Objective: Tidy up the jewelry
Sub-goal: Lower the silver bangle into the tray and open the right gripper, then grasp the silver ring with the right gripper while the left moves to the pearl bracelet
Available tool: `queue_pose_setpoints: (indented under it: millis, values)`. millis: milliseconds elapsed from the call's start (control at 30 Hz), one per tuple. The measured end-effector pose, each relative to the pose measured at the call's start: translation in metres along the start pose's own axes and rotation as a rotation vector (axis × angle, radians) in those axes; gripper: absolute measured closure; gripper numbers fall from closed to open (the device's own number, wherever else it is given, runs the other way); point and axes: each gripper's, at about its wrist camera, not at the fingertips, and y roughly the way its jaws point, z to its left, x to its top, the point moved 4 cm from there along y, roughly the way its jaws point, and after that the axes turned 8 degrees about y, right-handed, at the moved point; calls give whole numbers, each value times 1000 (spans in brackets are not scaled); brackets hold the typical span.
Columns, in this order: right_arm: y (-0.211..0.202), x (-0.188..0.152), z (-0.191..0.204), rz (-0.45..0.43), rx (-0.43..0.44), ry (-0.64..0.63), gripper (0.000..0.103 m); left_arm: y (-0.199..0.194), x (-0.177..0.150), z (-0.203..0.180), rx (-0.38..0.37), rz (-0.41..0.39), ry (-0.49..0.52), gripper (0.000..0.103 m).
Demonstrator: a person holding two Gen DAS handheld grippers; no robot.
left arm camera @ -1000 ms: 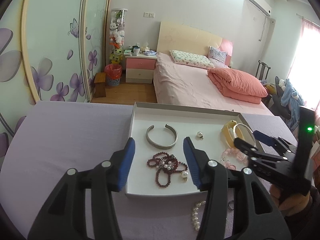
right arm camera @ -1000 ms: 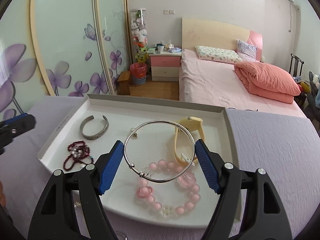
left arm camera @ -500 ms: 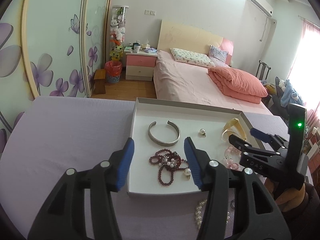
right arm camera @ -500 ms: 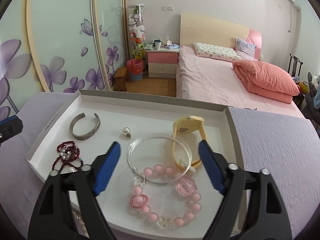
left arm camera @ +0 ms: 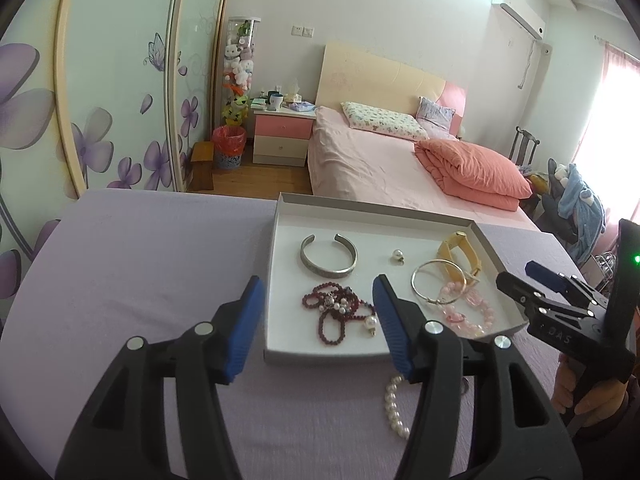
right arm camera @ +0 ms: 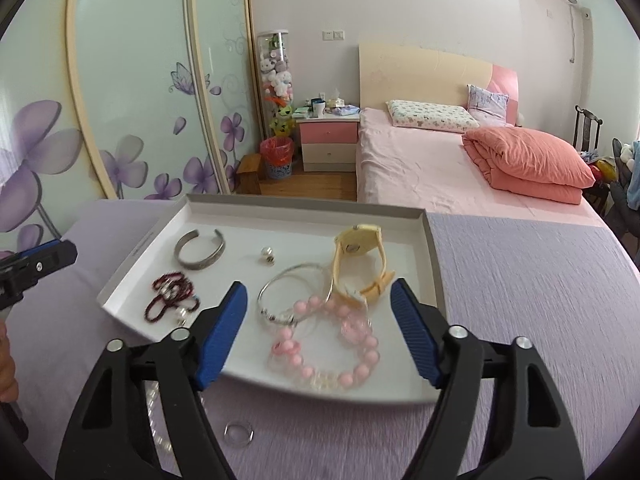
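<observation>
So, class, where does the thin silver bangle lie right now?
In the right wrist view, the thin silver bangle lies inside the white tray, overlapping the pink bead bracelet, beside the yellow watch.

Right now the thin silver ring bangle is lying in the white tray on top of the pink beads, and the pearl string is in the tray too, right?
Not quite. The thin silver bangle does lie in the white tray over the pink beads, but the pearl string lies outside, on the purple cloth before the tray, as the left wrist view shows.

The tray (right arm camera: 434,264) sits on the table (right arm camera: 540,300). Inside it, the cuff (right arm camera: 200,249) lies far left and the watch (right arm camera: 358,258) far right. A pearl strand (left arm camera: 394,406) and a ring (right arm camera: 239,434) lie on the table before the tray.
</observation>
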Motion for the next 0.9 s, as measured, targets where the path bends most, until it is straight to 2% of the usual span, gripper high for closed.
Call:
queue_pose_setpoints:
  millis: [67,267,633,900]
  values:
    - [-6,-9,1,13,6,3,38,-8,-5,-1,-2,-2,1,45]
    - [-8,-49,3,111,33,8,49,-26,-24,1,-8,5,-2,41]
    - [-14,-97,21,219,59,-56,52,-49,-53,2,-26,17,-15,39]
    - [-12,-109,28,250,48,-83,55,-52,-59,4,-30,27,-23,39]
